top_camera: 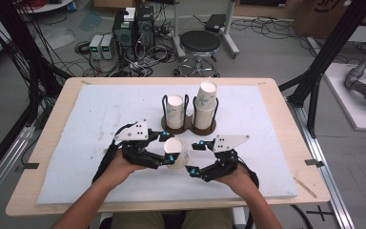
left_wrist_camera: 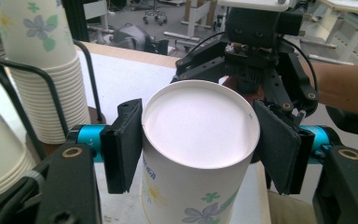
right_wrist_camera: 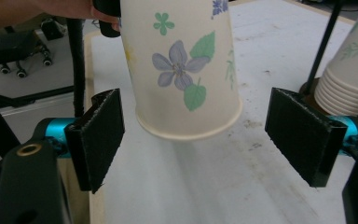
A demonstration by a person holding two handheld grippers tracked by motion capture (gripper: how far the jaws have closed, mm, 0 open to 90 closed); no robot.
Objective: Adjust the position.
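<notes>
A white paper cup with a flower print (top_camera: 176, 151) hangs tilted just above the mat, and my left gripper (top_camera: 167, 149) is shut on it below its rim. In the left gripper view the cup (left_wrist_camera: 198, 140) sits between both pads with its open mouth facing the camera. My right gripper (top_camera: 196, 157) stands open just right of the cup. In the right gripper view the cup's base (right_wrist_camera: 186, 70) hovers beyond the gap of the right gripper (right_wrist_camera: 196, 140), touching neither pad. A wire holder (top_camera: 189, 128) behind carries two cup stacks (top_camera: 175, 112) (top_camera: 206, 107).
A white foam mat (top_camera: 90, 119) covers the wooden table (top_camera: 52, 143). The holder's stacks (left_wrist_camera: 42, 70) stand close to the left gripper. Beyond the far edge are a stool (top_camera: 200, 45), electronics boxes (top_camera: 133, 28) and cables on the floor.
</notes>
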